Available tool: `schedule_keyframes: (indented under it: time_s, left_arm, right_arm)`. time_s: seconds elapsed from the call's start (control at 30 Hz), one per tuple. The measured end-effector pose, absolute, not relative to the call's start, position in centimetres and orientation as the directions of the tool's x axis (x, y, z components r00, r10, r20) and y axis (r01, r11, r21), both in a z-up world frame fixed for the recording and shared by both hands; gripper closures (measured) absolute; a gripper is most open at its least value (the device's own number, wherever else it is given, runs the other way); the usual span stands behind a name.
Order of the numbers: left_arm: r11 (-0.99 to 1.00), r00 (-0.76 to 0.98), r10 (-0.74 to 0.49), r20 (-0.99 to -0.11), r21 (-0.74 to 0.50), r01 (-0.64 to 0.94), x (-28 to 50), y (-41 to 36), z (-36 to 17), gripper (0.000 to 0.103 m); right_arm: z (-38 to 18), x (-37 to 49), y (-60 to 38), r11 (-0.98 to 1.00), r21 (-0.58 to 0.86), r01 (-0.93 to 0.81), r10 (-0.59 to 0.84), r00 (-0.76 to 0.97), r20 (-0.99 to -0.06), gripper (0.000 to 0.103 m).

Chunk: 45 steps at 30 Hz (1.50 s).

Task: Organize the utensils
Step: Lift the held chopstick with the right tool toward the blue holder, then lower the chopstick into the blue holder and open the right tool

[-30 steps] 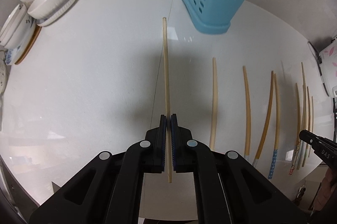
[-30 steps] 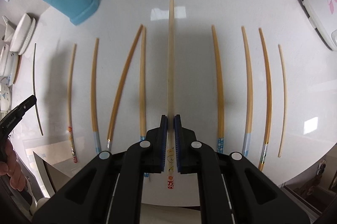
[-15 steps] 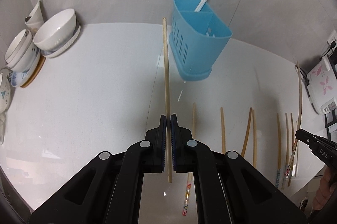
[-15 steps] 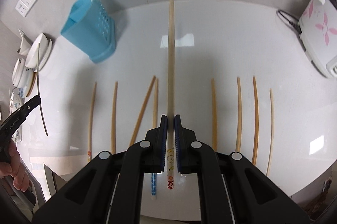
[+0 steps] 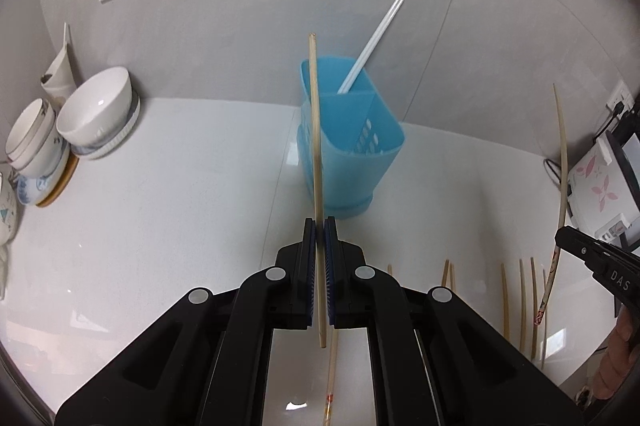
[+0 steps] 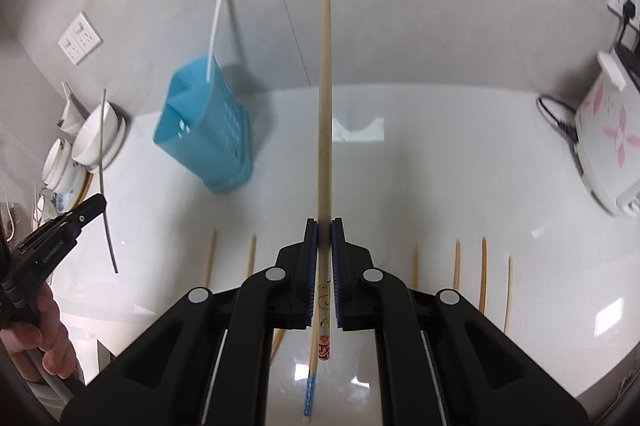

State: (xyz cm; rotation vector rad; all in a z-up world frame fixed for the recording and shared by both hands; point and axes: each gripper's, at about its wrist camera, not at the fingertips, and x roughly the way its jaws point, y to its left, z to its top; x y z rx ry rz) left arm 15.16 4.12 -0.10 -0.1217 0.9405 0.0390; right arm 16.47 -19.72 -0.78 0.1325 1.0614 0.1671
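Both grippers have risen off the counter (image 5: 160,226), left gripper (image 5: 319,226) pinching a plain chopstick (image 5: 316,129), right gripper (image 6: 324,226) a painted chopstick (image 6: 325,113). Carrying step: next, tip each into the blue holder (image 5: 352,153) (white straws already inside).

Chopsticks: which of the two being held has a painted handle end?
The one in the right gripper: that chopstick shows a red and yellow pattern below the pads. The left gripper holds a plain chopstick.
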Motion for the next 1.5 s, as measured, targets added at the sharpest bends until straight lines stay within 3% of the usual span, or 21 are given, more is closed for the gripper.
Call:
schedule_keyframes:
  time_s: [0.43,0.93,1.2,1.5]
  left_arm:
    - [0.991,0.741,-0.055,-0.669,-0.128,-0.041,18.8,3.1,3.4,0.099]
    - [0.991,0.849,-0.096,-0.52,-0.129,0.034,23.0,1.9,3.0,0.099]
    - [0.989,0.863,-0.126,-0.489,-0.133,0.069,25.4,1.4,0.5,0.099]
    - [0.992,0.835,-0.119,-0.538,-0.102,0.076,26.4,0.8,-2.6,0.099]
  right_arm:
    - [2.9,19.9,-17.9,0.969,0.207,-0.134,0.246,0.58,-0.776,0.097]
    - [3.2,24.7,-16.3,0.957,0.244,-0.154,0.286,0.624,-0.727,0.097]
    - [1.9,26.0,-16.0,0.954,0.255,-0.157,0.296,0.626,-0.721,0.097]
    - [0.4,26.7,-15.7,0.957,0.253,-0.145,0.288,0.6,-0.746,0.097]
